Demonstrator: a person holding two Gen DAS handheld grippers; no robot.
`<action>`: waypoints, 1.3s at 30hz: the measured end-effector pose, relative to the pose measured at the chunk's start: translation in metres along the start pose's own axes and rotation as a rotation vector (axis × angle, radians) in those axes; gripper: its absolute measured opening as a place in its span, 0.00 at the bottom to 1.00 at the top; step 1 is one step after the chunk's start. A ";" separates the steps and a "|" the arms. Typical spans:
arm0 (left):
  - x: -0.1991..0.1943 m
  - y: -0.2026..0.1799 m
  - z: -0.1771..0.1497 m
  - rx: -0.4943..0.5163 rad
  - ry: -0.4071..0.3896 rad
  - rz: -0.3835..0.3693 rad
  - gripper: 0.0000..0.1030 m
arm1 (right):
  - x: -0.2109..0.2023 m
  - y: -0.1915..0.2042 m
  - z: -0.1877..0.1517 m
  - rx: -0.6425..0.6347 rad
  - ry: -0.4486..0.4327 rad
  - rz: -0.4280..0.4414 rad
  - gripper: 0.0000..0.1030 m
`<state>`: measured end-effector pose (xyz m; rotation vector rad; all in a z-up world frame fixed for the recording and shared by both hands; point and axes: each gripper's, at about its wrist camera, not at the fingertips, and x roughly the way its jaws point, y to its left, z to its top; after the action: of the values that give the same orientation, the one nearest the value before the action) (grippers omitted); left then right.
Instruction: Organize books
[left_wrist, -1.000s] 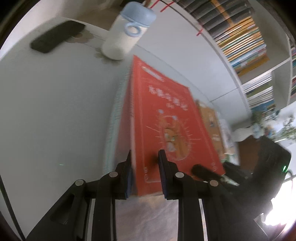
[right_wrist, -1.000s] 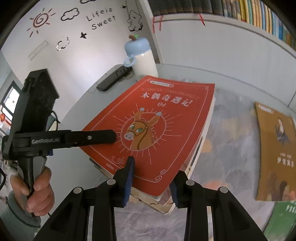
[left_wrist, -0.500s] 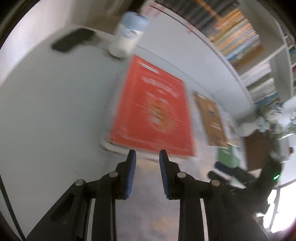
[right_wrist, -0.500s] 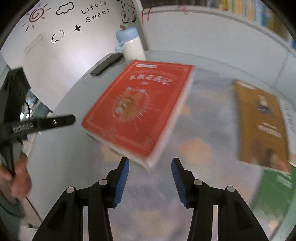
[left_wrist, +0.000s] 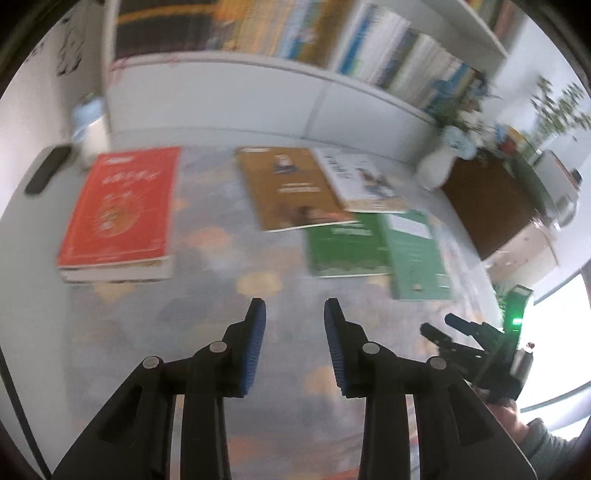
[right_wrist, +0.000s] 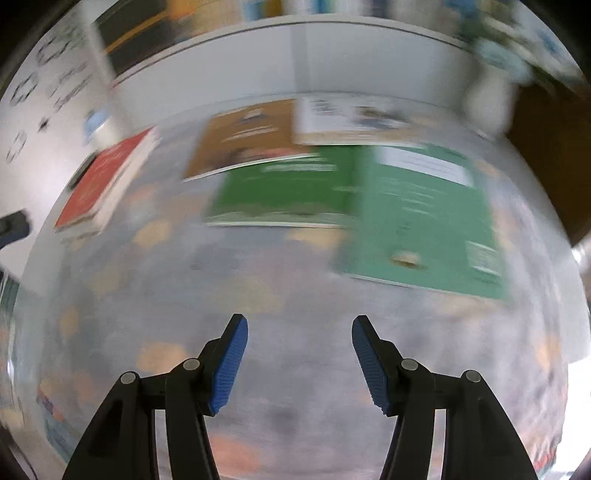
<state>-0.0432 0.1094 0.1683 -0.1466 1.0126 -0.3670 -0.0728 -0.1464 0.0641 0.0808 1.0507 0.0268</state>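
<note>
Now that both have let go of the red book (left_wrist: 118, 210), the left gripper (left_wrist: 291, 314) and right gripper (right_wrist: 299, 328) hang empty, jaws opening; it tops the stack, upper left, the loose books (left_wrist: 295, 188) lying at upper right.

Left gripper (left_wrist: 291, 314): matt black plastic fingers, ribbed blue rubbery pads (left_wrist: 255, 343), small silver metal pins; jaws were opening, nothing between. Right gripper (right_wrist: 299, 332) same build, also opening, empty. Red book (left_wrist: 118, 210) at 10 o'clock had a smooth paper cover, slight sheen. Brown book (left_wrist: 291, 188) looked matt. Green books (right_wrist: 417, 218) at 1 o'clock were smooth paper. Tablecloth (left_wrist: 221, 295) looked soft, matt, mottled. Cabinet (left_wrist: 491, 206) was dark wood.
</note>
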 end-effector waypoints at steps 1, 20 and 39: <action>0.001 -0.014 0.000 0.008 0.000 -0.008 0.29 | -0.001 -0.011 -0.002 -0.001 -0.008 -0.024 0.66; 0.025 -0.201 0.013 0.200 0.004 -0.071 0.31 | 0.041 -0.115 -0.029 -0.053 -0.004 -0.055 1.00; 0.050 -0.241 0.028 0.232 0.043 -0.074 0.31 | 0.035 -0.117 -0.044 -0.034 -0.120 -0.044 1.00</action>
<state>-0.0518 -0.1341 0.2120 0.0330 1.0010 -0.5539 -0.0958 -0.2584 0.0032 0.0282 0.9315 -0.0002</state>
